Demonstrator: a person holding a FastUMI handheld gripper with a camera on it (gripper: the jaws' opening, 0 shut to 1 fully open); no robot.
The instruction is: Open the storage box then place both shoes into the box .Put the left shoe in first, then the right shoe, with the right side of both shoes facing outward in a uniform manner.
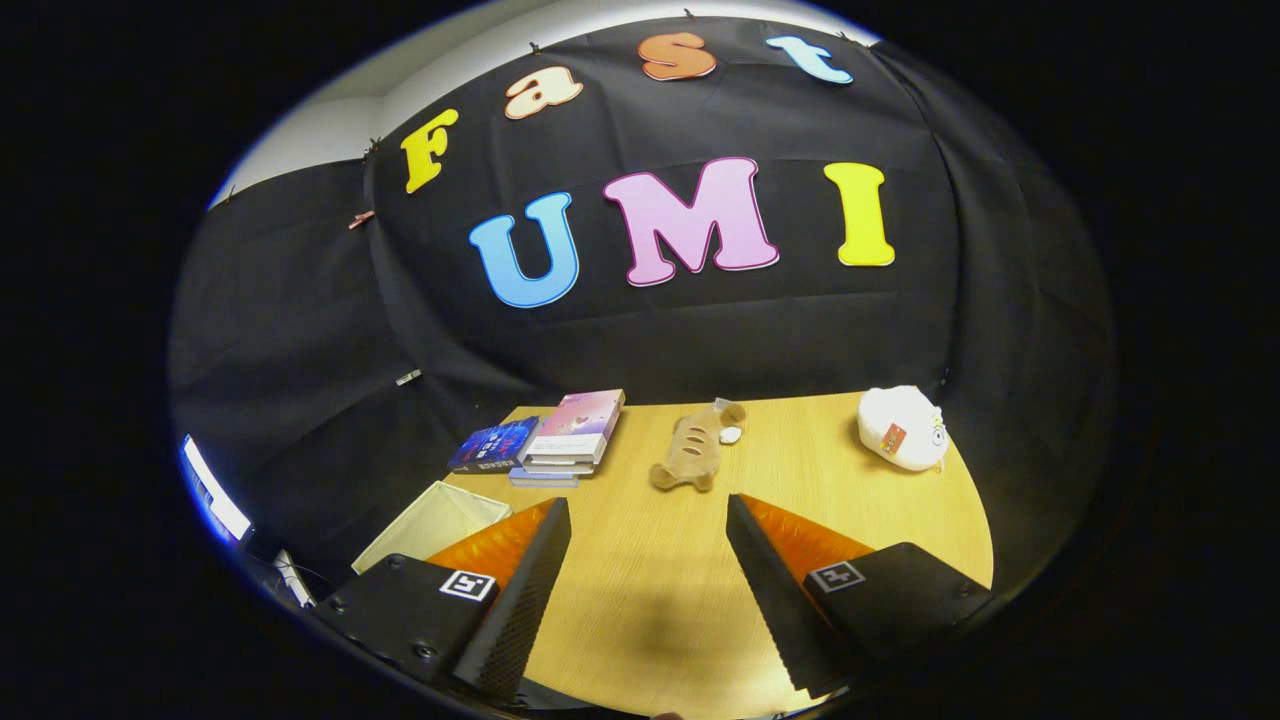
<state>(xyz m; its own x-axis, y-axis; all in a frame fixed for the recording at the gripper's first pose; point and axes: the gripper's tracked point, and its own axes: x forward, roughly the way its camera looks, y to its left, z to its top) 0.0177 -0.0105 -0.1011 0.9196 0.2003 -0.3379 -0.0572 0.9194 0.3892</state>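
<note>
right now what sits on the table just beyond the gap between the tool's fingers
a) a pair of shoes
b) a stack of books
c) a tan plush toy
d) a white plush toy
c: the tan plush toy lies on the wooden table straight ahead of the open tool, while the stack of books sits off to its left and the white plush toy far off to its right.

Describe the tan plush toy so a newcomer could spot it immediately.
Start at the wooden table. Beyond the open jaws of the gripper, the tan plush toy lies mid-table, between the stack of books and the white plush. It alone is brown and elongated.
</note>
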